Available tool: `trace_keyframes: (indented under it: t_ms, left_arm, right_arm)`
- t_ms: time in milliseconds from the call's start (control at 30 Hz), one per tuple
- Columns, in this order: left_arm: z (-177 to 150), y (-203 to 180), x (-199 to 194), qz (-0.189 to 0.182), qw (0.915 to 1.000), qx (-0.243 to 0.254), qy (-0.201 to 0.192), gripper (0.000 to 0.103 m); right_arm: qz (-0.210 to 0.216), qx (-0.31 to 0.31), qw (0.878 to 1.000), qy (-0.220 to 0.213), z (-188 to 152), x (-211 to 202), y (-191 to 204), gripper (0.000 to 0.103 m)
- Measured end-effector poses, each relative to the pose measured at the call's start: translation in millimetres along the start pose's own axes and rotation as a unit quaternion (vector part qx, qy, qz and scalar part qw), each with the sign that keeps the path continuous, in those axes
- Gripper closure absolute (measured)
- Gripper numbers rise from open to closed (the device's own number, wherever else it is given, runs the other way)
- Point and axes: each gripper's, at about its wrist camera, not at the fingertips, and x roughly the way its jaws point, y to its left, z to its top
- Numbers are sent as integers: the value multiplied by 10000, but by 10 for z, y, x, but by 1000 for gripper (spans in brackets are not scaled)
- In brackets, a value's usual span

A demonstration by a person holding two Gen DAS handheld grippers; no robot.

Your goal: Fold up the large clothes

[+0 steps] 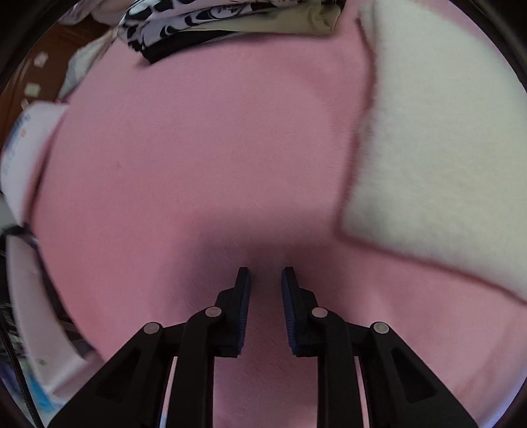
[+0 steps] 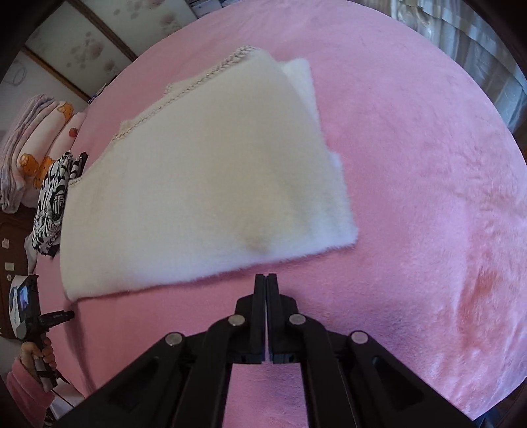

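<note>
Two grippers, one white garment, one patterned pile, one bedding stack.

Left gripper (image 1: 265, 275): jaws a narrow gap apart, nothing between them, tips pointing down at the pink blanket (image 1: 197, 158). Only pink pile shows in the gap. Can't tell whether the tips touch the surface.

Right gripper (image 2: 266, 280): jaws fully together, clamped on nothing, over bare pink blanket (image 2: 411, 164) just short of the garment's near edge.

White fleece garment (image 2: 204, 184): one, folded flat on the blanket. At least two layers, since a second edge peeks out at the far right corner. Braided trim runs along the far left edge. In the left wrist view it sits to the right of the gripper (image 1: 438, 141), cut off by the lens rim.

Left hand (image 2: 36, 357): visible at the frame edge in the right wrist view, gripping the left gripper's handle, pink sleeve below. Partly cut off.

Black-and-white patterned clothes (image 2: 54, 204): one pile, beyond the garment's left end; count of items unclear. Same pile at the top of the left wrist view (image 1: 184, 23), blurred, with beige cloth beside it.

Folded bedding with bear prints (image 2: 39, 145): one stack, farthest left, partly cropped.

Left wrist view's left edge is motion-blurred; items there unreadable.
</note>
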Motion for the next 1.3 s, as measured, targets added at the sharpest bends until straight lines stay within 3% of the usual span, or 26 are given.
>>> trace_keyframes:
  t_ms: [67,200,433,533,700,800,933,1033,1200,1300]
  left_arm:
    - [-103,14,-172,-486,9985,-178,-153,85]
    - [-267,-227,-543,-995,9933,-146,-569,85]
    - [-285,-1228,-914,-2065,9719,825,-772,85]
    - [-305,-1566,-1035,-2463,9611,1065,-655,86]
    - [-287,-1901,-1035,-3303,9395,884,-194,86]
    - [-232,-2074,-867,-3434,9352,837,191,89]
    - [-81,-2230,-599,-3347,9380,702,561,89]
    - [-54,-2307,-415,-3168,9445,727,479,89]
    - [-56,-2060,-393,-2920,9538,642,281,93]
    - [23,-1816,-287,-3049,9511,303,392,96]
  right_arm:
    - [45,-197,9997,-108,11,-2,167,103]
    - [321,-482,9976,-385,-29,-33,598,103]
    - [929,-708,9910,-657,-221,84,1395,103]
    - [1038,-752,9892,-705,-254,158,1613,103]
    - [1242,-716,9879,-587,-226,327,1770,103]
    - [1263,-749,9880,-483,-179,434,1771,103]
    - [1327,-694,9884,-239,-104,615,1661,103]
    - [1280,-755,9889,-47,-77,711,1596,103]
    - [813,-848,9931,-3,-22,746,1363,103]
    - [774,-739,9943,19,-11,727,1129,103]
